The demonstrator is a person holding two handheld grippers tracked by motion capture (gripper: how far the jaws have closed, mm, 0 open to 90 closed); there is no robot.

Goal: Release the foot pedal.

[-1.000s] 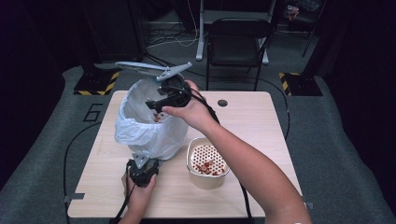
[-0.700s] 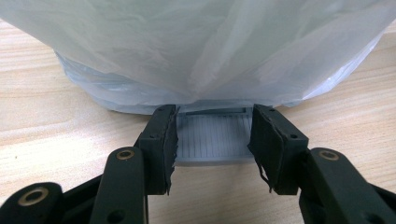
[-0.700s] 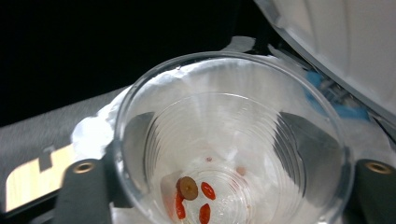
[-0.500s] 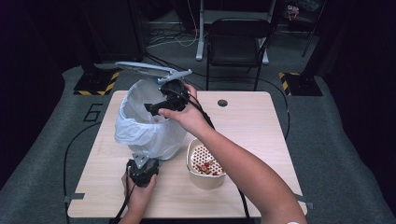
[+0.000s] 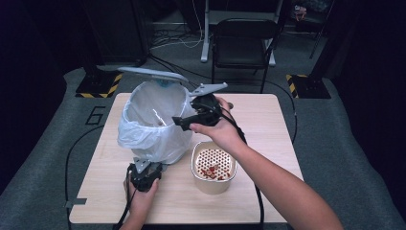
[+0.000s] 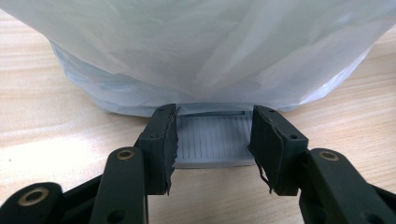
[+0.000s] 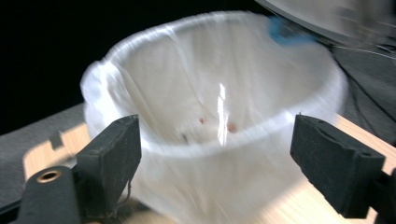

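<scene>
A bin lined with a white bag (image 5: 151, 122) (image 7: 210, 84) stands at the table's left, its grey lid (image 5: 153, 73) raised. At its foot, my left gripper (image 5: 147, 165) (image 6: 213, 144) is shut on the bin's grey ribbed pedal (image 6: 212, 133). My right gripper (image 5: 178, 120) (image 7: 215, 154) hovers at the bin's right rim, pointing into it. It is open; its jaws have just been opening and then easing in a little, with nothing between them. Small red bits (image 7: 203, 120) lie deep in the bag. A cream bowl (image 5: 195, 165) with a perforated insert and red scraps (image 5: 210, 170) sits right of the bin.
The wooden table (image 5: 268, 124) has free room on its right half. A black chair (image 5: 244, 43) stands behind the table, and cables run across the grey floor. Both grippers' cables trail toward the table's front edge.
My right gripper has drawn back from over the bin's mouth toward the right and slightly down. Its jaws stand wider than before. The left gripper has stayed on the pedal.
</scene>
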